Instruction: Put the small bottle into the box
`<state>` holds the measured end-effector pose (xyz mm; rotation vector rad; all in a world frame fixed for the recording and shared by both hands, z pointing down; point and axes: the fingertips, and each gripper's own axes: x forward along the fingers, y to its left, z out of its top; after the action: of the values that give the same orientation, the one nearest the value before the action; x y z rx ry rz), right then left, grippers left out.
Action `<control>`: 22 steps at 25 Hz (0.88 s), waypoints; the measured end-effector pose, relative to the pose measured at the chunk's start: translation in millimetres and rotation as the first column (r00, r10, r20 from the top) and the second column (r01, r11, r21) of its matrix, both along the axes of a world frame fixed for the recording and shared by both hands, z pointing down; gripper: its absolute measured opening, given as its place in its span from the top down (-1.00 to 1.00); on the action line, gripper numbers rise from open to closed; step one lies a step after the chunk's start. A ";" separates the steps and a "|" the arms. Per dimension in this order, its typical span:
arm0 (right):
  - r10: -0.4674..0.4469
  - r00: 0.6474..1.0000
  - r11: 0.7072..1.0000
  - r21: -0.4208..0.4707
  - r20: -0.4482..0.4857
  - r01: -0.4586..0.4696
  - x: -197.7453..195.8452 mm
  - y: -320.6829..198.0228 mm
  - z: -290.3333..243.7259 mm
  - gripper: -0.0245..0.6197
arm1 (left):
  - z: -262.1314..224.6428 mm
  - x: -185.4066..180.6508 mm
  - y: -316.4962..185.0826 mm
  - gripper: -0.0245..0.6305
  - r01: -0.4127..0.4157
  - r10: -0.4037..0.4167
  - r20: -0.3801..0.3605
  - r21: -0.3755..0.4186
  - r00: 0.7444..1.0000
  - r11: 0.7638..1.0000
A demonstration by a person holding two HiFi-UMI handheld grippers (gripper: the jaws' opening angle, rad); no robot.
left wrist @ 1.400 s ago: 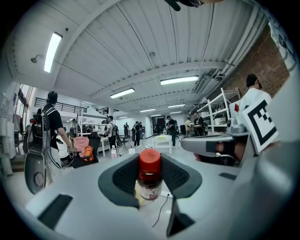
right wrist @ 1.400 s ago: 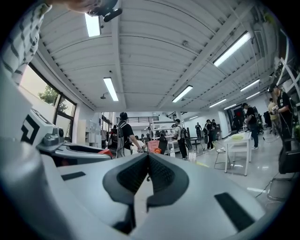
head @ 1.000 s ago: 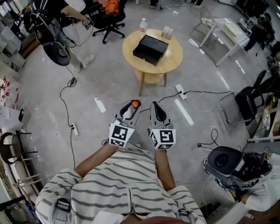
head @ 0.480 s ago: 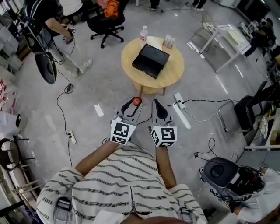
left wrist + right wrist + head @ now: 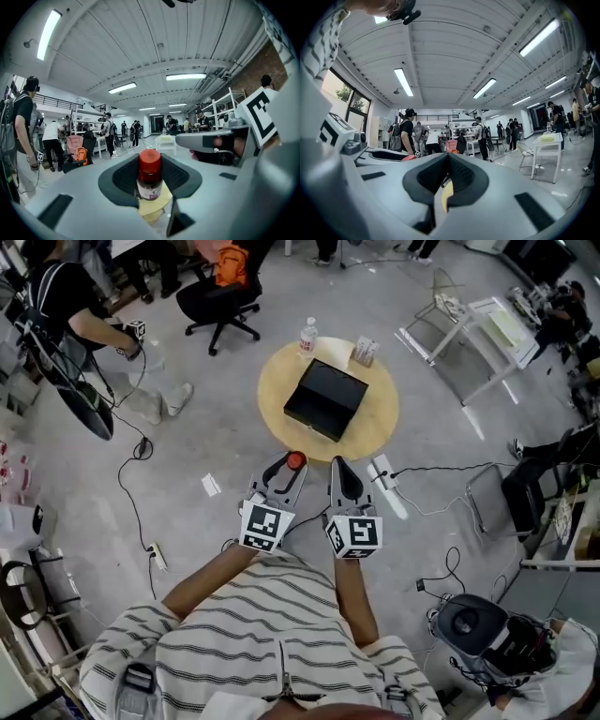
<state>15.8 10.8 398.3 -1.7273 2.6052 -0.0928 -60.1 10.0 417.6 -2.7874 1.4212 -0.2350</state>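
You have nothing here that can be read as words or numbers. The small glass bottle with the red cap [image 5: 150,180] wears a white label with dark print. That print is too small to make out, and so is any print on the clear plastic bottle [image 5: 307,337] and the small carton [image 5: 364,352] on the round wooden table [image 5: 380,413]. The white cube on your left [image 5: 263,527] and the white cube on your right [image 5: 352,533] bear only black square patterns.
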 end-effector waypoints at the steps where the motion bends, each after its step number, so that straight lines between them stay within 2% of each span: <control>1: 0.011 1.000 1.000 0.002 0.002 -0.011 -0.1 -8.3 -1.7 0.90 | -1.0 -1.7 -8.2 0.47 -0.004 0.004 0.002 0.001 1.000 1.000; 13: 0.037 0.999 0.999 -0.004 -0.012 -0.037 -16.8 -89.7 -7.8 0.90 | 1.2 -18.0 -94.8 0.47 -0.036 0.035 -0.027 -0.026 0.999 0.999; 22: 0.071 0.997 0.996 -0.047 -0.031 -0.072 -2.6 -136.6 9.4 0.90 | 20.8 -7.9 -138.5 0.47 -0.051 0.049 -0.028 -0.073 0.998 0.996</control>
<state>13.2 -125.8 407.7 -1.8488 2.5789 -0.1311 -67.9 -128.5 438.4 -2.8915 1.3744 -0.2566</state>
